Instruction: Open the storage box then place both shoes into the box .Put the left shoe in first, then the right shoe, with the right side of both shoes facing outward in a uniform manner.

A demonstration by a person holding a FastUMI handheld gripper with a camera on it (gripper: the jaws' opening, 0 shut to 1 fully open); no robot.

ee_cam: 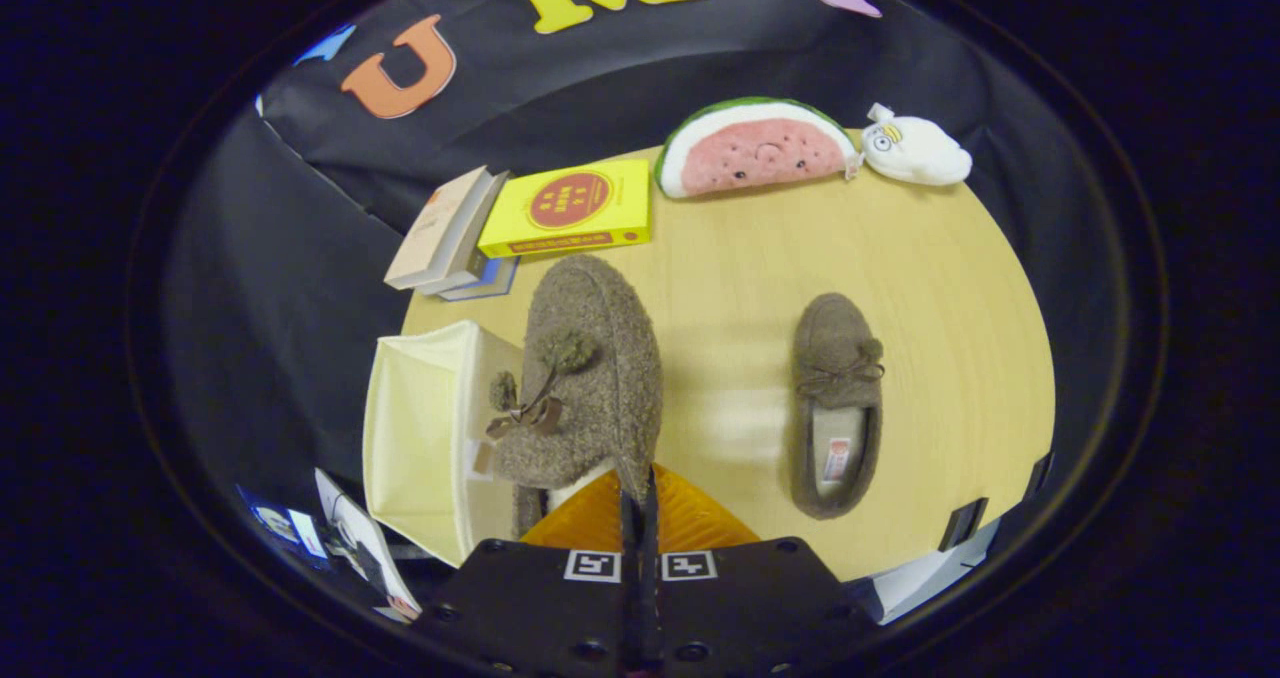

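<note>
While the storage box (420, 438) stood open at the table's (930, 258) near left corner, its pale cream walls and hollow facing up, the gripper (640, 503) held 1 shoe (590, 378) lifted beside it. Both orange fingers (690, 523) were drawn almost together, clamped on the rim of that shoe's heel opening, so the fuzzy brown body hung ahead of them with its toe pointing away and its pom-pom bow turned toward the box. That pinch on the thin collar looked like the only part narrow enough for closed fingers, and it left the sole free to go down first. The shoe overlapped the box's right wall and seemed to hover just beside the opening, not yet inside; how high it sat above the table could not be judged.

The 2nd shoe (838, 403) lay flat on the bare wood, well apart to the right, toe away, lining and tag showing, waiting its turn. By the task's order the held one should have been the left shoe, though the pictures did not settle that.

Beyond both shoes, 1 yellow book (568, 208) and a leaning stack of books (445, 233) sat near the far edge, with a watermelon plush (755, 148) and a white plush (915, 150) beside them, all clear of the path.
</note>
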